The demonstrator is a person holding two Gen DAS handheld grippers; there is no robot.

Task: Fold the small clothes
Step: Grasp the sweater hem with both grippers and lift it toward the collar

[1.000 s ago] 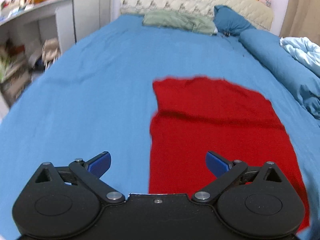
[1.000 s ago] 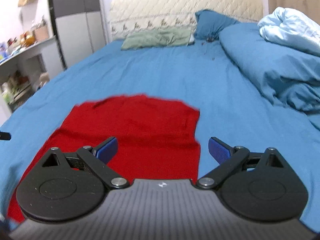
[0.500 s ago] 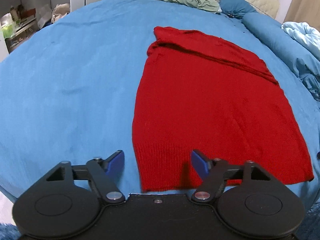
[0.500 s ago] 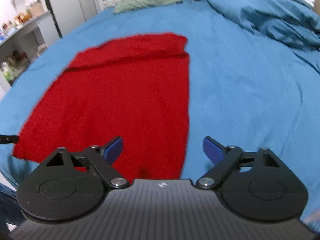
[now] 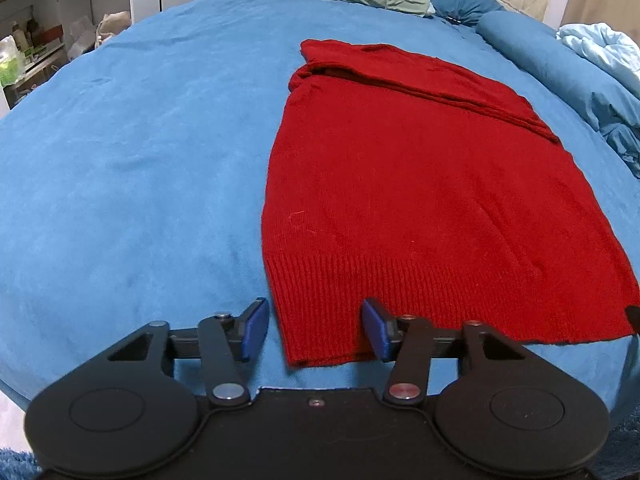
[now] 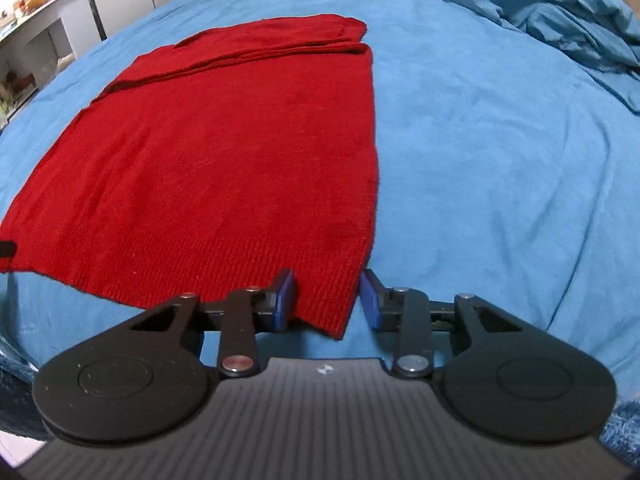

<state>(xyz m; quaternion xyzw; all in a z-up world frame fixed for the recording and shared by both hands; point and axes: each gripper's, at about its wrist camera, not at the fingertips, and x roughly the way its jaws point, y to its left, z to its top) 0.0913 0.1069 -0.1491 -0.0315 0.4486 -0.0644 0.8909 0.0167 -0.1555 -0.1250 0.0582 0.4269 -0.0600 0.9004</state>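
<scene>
You have a red sweater [image 5: 420, 184] lying flat on the blue bed [image 5: 140, 140], its ribbed hem nearest you and its far end already turned over into a band of folds. Your left gripper [image 5: 316, 330] sits at the hem's left corner with its jaws partly open, straddling the corner but not yet pinching it; one blue pad [image 5: 256, 330] is off the cloth on the sheet side, the other over the rib. Your right gripper [image 6: 326, 300] is at the hem's right corner in the same way, jaws partly open around the corner, holding nothing so far. So you look to be at the grasp step for the next fold, probably bringing the hem up toward the far end. Next, push each gripper a little further in so the pads have rib between them, close both at once, then lift evenly and carry the hem forward, keeping the two corners level so the knit does not skew or drag the layer beneath.
</scene>
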